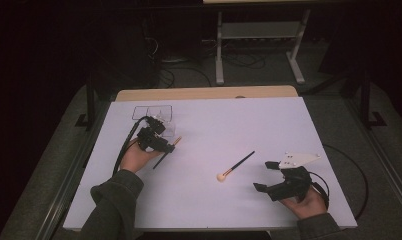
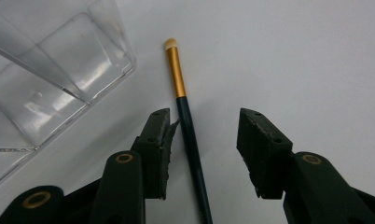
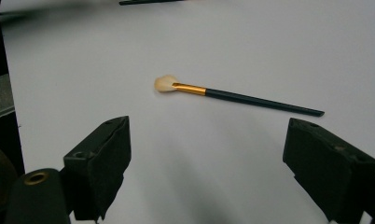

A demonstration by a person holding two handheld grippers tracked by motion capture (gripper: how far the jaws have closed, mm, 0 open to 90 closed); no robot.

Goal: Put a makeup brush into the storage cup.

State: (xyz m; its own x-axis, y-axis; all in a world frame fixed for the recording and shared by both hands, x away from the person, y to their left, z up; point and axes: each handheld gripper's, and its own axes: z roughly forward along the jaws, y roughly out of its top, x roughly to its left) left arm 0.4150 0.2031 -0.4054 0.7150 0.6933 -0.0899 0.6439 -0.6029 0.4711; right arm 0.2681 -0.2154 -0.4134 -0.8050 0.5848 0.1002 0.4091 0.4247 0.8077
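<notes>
A thin makeup brush [image 2: 175, 70] with a gold ferrule and dark handle lies on the white table [image 1: 229, 125] beside a clear plastic organizer [image 2: 45, 70]. My left gripper [image 2: 204, 121] is open, its jaws on either side of that brush's handle, which lies nearer the left jaw. From above, the left gripper [image 1: 161, 145] sits just in front of the organizer [image 1: 159, 114], with the brush's handle [image 1: 161, 161] poking out below it. A second brush [image 1: 239, 162] with a fluffy pale head lies mid-table. My right gripper [image 1: 263, 175] is open and empty, with that brush [image 3: 251, 99] a short way ahead of it [image 3: 209, 128].
A wooden strip [image 1: 204, 93] runs along the table's far edge. Beyond it stand a metal frame [image 1: 259, 45] and cables on the dark floor. A cable [image 1: 349, 170] loops off the table's right side.
</notes>
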